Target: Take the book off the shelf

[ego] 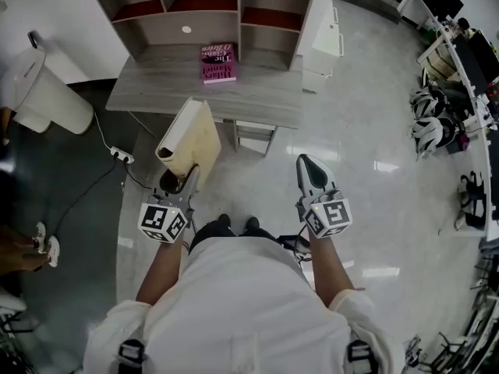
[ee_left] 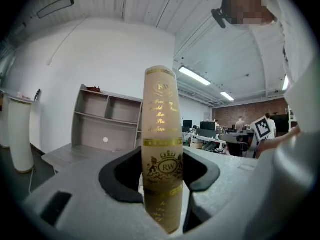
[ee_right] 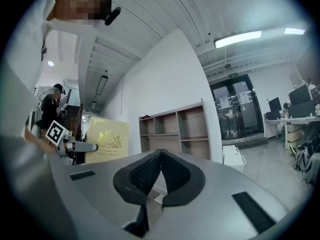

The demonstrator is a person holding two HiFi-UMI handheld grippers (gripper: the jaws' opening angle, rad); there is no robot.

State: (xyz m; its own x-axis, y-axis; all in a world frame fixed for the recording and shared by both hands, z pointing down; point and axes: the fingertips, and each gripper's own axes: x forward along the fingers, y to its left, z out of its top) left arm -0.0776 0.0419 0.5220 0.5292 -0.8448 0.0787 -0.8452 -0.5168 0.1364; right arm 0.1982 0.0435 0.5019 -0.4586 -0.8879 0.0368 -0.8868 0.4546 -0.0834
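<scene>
the thick cream hardcover book (ee_left: 162, 149) bears gold lettering and a gold crest; the thin paperback book (ego: 218, 61) is pink.

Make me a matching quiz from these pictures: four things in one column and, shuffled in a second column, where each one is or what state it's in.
Things:
1. cream book
2. pink book
3. right gripper
4. white bin

Places or states:
A. lying flat on the desk
B. shut and empty
C. standing on the floor, left of the desk in the head view
D. held in the left gripper

Pairs: 1-D, 2-A, 3-B, 4-C
</scene>
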